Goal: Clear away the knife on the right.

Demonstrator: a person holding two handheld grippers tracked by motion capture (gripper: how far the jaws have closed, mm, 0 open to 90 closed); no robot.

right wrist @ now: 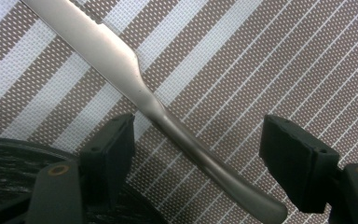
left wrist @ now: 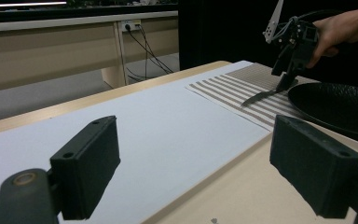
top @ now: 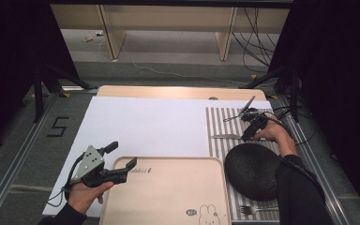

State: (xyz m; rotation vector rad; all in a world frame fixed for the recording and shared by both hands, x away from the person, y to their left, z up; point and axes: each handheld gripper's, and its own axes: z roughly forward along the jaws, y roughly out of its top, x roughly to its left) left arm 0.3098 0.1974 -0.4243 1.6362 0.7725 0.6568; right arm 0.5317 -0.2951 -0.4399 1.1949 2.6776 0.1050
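Black left tongs (top: 120, 156) sit spread wide with nothing between the pads, hovering at the near-left corner of the beige tray (top: 168, 197), which lies on the bench (top: 178, 92) over white paper (top: 140, 126). Tray is bare apart from a printed rabbit.

Moving right: striped placemat (top: 215, 124), with the knife (top: 226, 136) lying flat on it just beyond the black plate (top: 253, 171). A fork (top: 255, 209) lies at the mat's near edge.

Right tongs (right wrist: 198, 151) are down over the knife handle, jaws released, handle running diagonally through the gap and neither pad pressing yet. So nothing held on either side.

Risks from here, my read:
- Handle crosses the gap at an angle; closing like this could spin the knife or squirt it out sideways.
- Smooth, thin metal lying flat on woven mat: pads may ride over it and catch the mat instead.
- Plate rim is right beside my left pad; a nudge could shift the plate.
- A grip near the handle end leaves the blade heavy, so it may droop on lift.
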